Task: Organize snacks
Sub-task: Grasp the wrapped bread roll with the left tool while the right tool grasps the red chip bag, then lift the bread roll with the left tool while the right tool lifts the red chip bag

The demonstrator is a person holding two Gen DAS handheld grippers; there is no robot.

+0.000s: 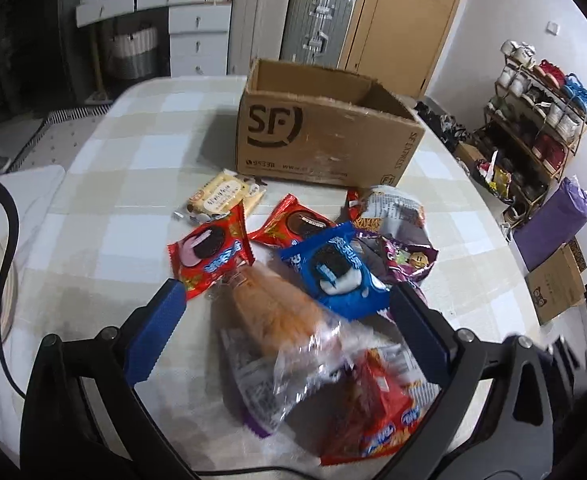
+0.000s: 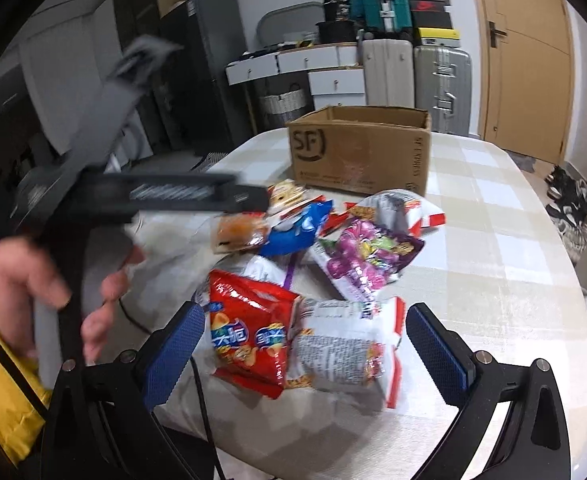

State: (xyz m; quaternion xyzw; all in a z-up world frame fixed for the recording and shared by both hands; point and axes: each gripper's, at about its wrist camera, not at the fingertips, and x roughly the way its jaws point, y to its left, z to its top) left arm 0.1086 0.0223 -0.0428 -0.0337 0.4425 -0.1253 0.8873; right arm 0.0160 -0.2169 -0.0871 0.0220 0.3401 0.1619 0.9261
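Nearest you, the left gripper stands spread wide over the clear-wrapped bread, pinching nothing, and your right gripper is likewise spread around the red chip bag without pressing it. The snack pile lies mid-table on the checked cloth; the open cardboard box sits beyond it, far right.
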